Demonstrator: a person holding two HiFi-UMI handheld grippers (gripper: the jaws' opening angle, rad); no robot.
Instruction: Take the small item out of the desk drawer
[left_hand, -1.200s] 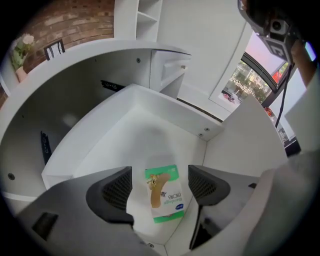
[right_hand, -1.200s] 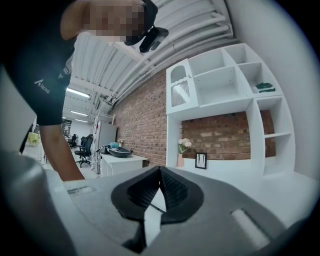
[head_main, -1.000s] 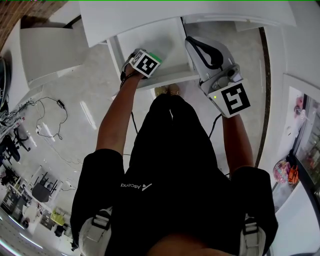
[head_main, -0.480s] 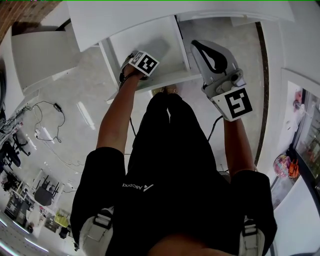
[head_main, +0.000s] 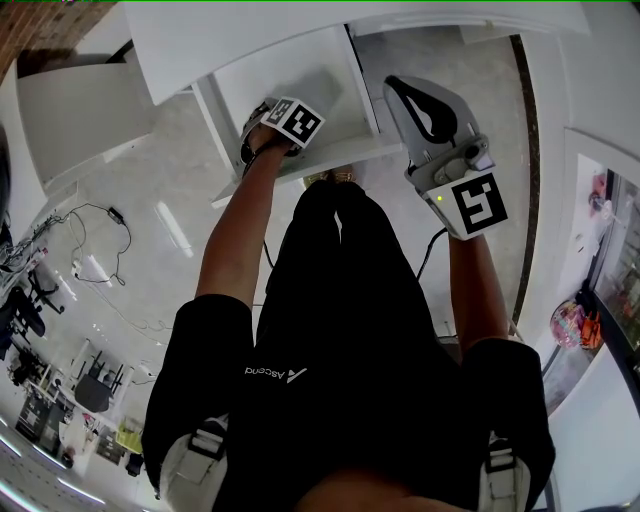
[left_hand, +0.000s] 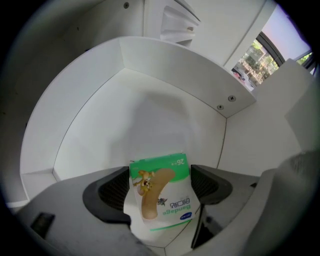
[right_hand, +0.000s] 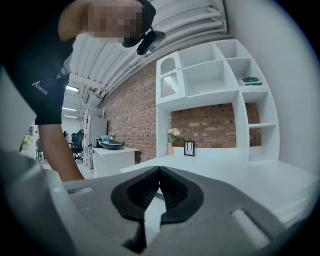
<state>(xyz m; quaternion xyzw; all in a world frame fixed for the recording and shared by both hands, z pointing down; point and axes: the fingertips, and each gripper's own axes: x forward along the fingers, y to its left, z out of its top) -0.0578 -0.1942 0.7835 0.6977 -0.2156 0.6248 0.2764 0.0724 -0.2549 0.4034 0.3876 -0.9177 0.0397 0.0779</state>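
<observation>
A small green-and-white bandage box (left_hand: 161, 195) stands tilted on the floor of the open white desk drawer (left_hand: 150, 120). It sits between the two dark pads of my left gripper (left_hand: 160, 181), which reaches down into the drawer (head_main: 300, 70). The jaws stand wide and I see no pad pressing on the box. In the head view the left gripper (head_main: 272, 112) hides the box. My right gripper (head_main: 408, 95) is held to the right of the drawer, outside it. Its jaws (right_hand: 159, 172) are shut with nothing between them.
The white desk top (head_main: 250, 30) overhangs the drawer's far end. A white cabinet (head_main: 80, 110) stands to the left, and cables (head_main: 90, 230) lie on the pale floor. The right gripper view looks out at white shelves (right_hand: 220, 65) and a brick wall (right_hand: 135, 110).
The left gripper has moved deeper into the drawer; the green box that showed at its tip in the head view is now hidden. The right gripper has barely shifted.
</observation>
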